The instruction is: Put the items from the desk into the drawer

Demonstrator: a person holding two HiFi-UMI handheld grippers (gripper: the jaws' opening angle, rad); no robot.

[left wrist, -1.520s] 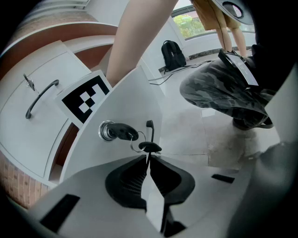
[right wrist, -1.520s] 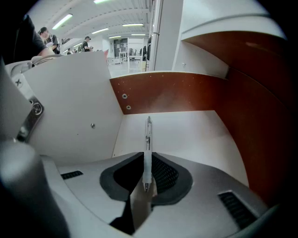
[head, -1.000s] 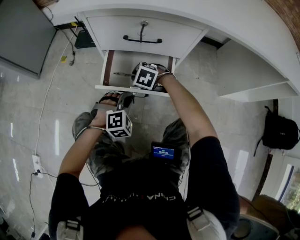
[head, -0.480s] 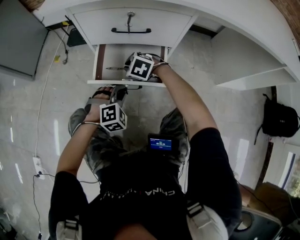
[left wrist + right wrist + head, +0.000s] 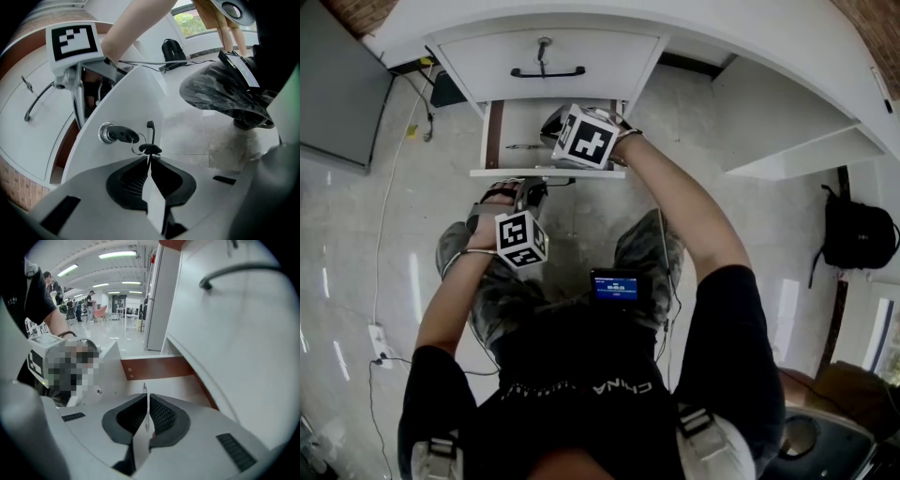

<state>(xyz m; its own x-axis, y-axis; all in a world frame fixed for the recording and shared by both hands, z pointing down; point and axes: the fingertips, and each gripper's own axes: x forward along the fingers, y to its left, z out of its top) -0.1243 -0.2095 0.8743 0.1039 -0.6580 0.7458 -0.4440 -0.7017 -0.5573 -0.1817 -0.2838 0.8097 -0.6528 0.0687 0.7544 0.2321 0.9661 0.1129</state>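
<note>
The lower desk drawer [image 5: 546, 172] stands pulled out. A thin pen [image 5: 522, 146] lies on its floor at the left. My right gripper [image 5: 555, 127] is inside the drawer, just right of the pen. In the right gripper view my right gripper [image 5: 147, 397] is shut with nothing between the pads, and the pen's tip [image 5: 144, 388] shows just ahead. My left gripper [image 5: 532, 186] is at the drawer front [image 5: 136, 103]. There my left gripper [image 5: 149, 158] is shut on the head of a key [image 5: 150, 140], ringed to the key in the lock [image 5: 119, 134].
Above the open drawer is a closed one with a black handle [image 5: 546, 70]. The person's knees sit below the drawer, with a small lit screen [image 5: 614, 286] on the lap. A black backpack [image 5: 853, 248] is on the floor at right, a dark panel [image 5: 337, 84] and cables [image 5: 380, 356] at left.
My right gripper has drawn back a little to the right, away from the pen, which stays put in the drawer. My left gripper keeps its place at the drawer front.
</note>
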